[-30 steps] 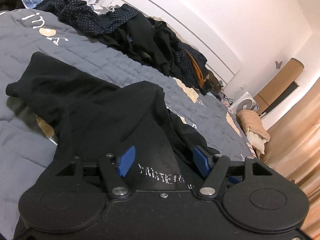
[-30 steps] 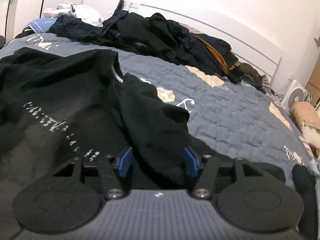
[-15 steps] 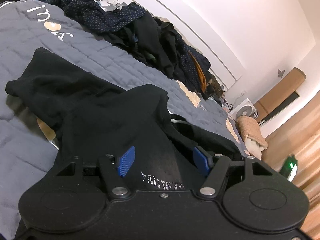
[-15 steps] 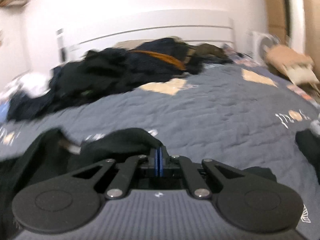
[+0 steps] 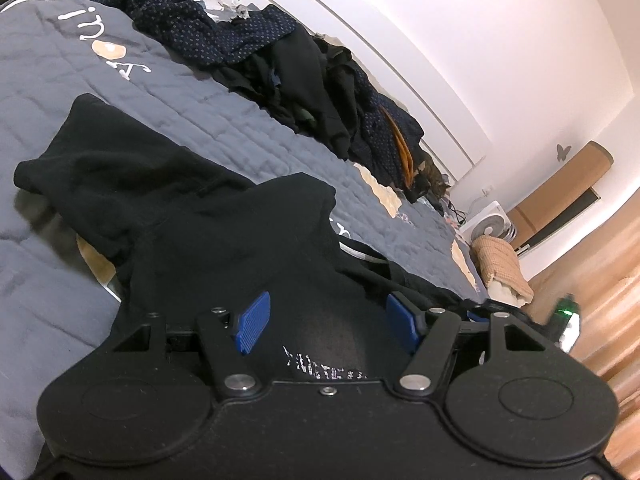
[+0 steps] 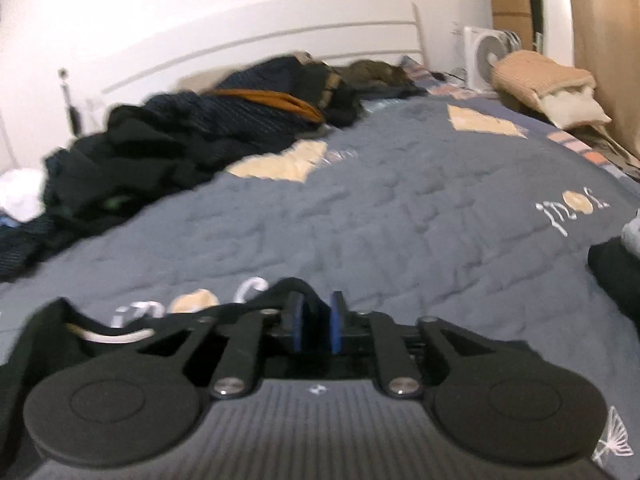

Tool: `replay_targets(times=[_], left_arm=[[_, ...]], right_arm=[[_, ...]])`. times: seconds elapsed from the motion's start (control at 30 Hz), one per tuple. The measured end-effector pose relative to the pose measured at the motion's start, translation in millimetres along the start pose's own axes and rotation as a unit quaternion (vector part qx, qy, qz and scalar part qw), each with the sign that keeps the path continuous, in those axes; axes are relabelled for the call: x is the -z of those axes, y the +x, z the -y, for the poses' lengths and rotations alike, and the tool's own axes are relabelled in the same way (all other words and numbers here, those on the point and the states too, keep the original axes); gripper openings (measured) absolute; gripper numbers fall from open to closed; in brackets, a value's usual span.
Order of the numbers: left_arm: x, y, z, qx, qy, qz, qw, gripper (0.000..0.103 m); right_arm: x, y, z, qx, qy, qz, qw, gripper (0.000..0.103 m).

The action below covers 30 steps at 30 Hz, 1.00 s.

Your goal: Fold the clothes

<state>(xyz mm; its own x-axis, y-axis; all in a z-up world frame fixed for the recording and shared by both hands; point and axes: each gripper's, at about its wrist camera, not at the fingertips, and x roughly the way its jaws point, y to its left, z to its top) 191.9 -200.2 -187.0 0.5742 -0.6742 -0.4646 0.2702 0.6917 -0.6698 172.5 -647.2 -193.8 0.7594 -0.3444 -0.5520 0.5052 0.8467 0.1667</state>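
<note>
A black hoodie (image 5: 200, 220) with white print lies spread on the grey quilted bed (image 5: 120, 92). My left gripper (image 5: 328, 322) hovers low over its printed chest, its blue pads (image 5: 252, 322) wide apart and pressing on nothing. In the blurred right wrist view, a ridge of the hoodie's black cloth (image 6: 296, 286) rises around my right gripper (image 6: 318, 326). Those jaws are opening; a narrow gap shows between the pads, with dark cloth in and around it. The white drawstring (image 6: 108, 334) lies to the left.
A long pile of dark clothes (image 5: 300, 68) runs along the white headboard (image 6: 280, 36). A white fan (image 6: 486, 56) and a folded beige blanket (image 6: 540, 76) sit past the bed's far corner. Another dark garment (image 6: 616, 276) lies at the right edge of the quilt.
My right gripper shut on the hoodie's edge, rolled and swung it right across the quilt; its pads have now parted a little. The left gripper has stayed over the chest, still open.
</note>
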Motion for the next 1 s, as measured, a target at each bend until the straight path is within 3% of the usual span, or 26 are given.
replay_targets(times=[0.07, 0.23, 0.4, 0.57, 0.83, 1.0], left_arm=[[1.1, 0.3, 1.9, 0.005, 0.004, -0.002, 1.0000, 0.064], [7.5, 4.6, 11.3, 0.021, 0.024, -0.014, 0.9994, 0.064], [17.1, 10.8, 20.1, 0.029, 0.039, -0.031, 0.9983, 0.065], [23.7, 14.8, 24.4, 0.030, 0.053, -0.039, 0.9974, 0.065], [27.9, 21.9, 22.6, 0.015, 0.056, -0.050, 0.9971, 0.065], [29.9, 22.5, 22.8, 0.011, 0.059, -0.053, 0.9968, 0.065]], right_arm=[[0.6, -25.0, 5.6, -0.007, -0.011, 0.016, 1.000, 0.044], [12.4, -79.5, 37.7, 0.055, -0.034, 0.046, 0.997, 0.050], [42.0, -93.4, 76.5, 0.103, -0.021, 0.035, 0.994, 0.056], [70.5, -80.9, 107.1, 0.077, 0.018, 0.013, 0.997, 0.056], [91.9, -47.1, 114.0, 0.040, 0.019, -0.027, 0.999, 0.060], [101.9, -39.0, 119.6, 0.031, 0.058, -0.035, 0.997, 0.058]])
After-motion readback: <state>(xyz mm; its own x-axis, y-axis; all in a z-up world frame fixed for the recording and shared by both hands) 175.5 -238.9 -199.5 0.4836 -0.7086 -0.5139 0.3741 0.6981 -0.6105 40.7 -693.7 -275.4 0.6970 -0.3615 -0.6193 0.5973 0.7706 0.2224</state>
